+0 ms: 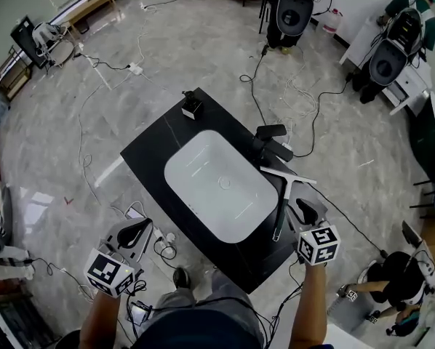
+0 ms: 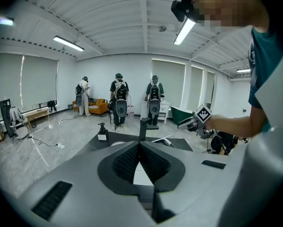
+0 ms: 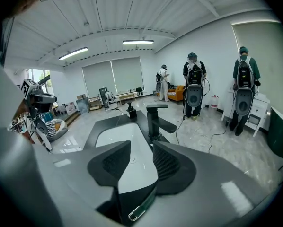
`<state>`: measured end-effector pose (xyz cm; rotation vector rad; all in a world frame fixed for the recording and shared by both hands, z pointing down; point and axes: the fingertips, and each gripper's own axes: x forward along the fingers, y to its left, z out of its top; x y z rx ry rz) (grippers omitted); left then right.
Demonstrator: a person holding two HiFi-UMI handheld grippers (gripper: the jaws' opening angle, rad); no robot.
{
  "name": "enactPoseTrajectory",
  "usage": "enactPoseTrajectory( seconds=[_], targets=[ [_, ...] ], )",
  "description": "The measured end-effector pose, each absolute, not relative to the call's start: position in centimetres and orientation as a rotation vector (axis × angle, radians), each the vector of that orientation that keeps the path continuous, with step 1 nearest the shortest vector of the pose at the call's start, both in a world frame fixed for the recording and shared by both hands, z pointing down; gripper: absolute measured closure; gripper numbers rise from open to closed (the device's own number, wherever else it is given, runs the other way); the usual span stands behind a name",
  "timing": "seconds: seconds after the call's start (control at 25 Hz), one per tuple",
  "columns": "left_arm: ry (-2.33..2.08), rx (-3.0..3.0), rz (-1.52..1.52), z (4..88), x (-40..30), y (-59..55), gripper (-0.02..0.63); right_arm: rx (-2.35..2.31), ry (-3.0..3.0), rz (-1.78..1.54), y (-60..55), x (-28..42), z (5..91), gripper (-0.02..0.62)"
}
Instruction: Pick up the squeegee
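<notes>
Grey marble floor with loose cables, and a black tabletop (image 1: 156,147) carrying a white basin (image 1: 203,166). The squeegee (image 1: 282,206) lies flat on the tabletop just right of the basin rim. Its long axis runs far-to-near: the white blade is crosswise at the far end, close to the black faucet (image 1: 272,142), and the handle points back toward the person. A soap dispenser (image 1: 192,106) sits at the far corner, well apart. Nothing lies on or across the squeegee; the faucet is the only thing near it, beside the blade end. The right gripper (image 1: 305,209) is just right of the handle's near half. In the right gripper view its jaws are spread, with only basin and faucet showing in the gap, and the handle tip (image 3: 140,208) sits low in frame, not pinched. The left gripper (image 1: 134,231) is off the tabletop's near-left edge, its jaws pressed together at the tips and holding nothing. People wearing backpack rigs stand in the background.
</notes>
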<state>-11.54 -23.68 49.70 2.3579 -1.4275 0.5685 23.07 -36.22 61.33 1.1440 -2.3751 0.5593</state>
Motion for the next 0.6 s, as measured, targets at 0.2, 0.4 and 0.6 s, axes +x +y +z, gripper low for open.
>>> enactPoseTrajectory(
  seconds=[0.2, 0.4, 0.6],
  targets=[
    [-1.399, 2.336, 0.58, 51.8, -10.6, -24.9, 0.6, 1.137, -2.32, 0.596, -37.9, 23.8, 65.5, 0.416],
    [-1.382, 2.311, 0.587, 54.3, -9.8, -25.6, 0.6, 1.148, -2.272, 0.638, -39.1, 25.1, 69.5, 0.402],
    [-1.368, 2.301, 0.608, 56.0, -9.0, -26.4, 0.6, 1.144, -2.223, 0.672, -39.8, 26.1, 73.4, 0.383]
  ],
)
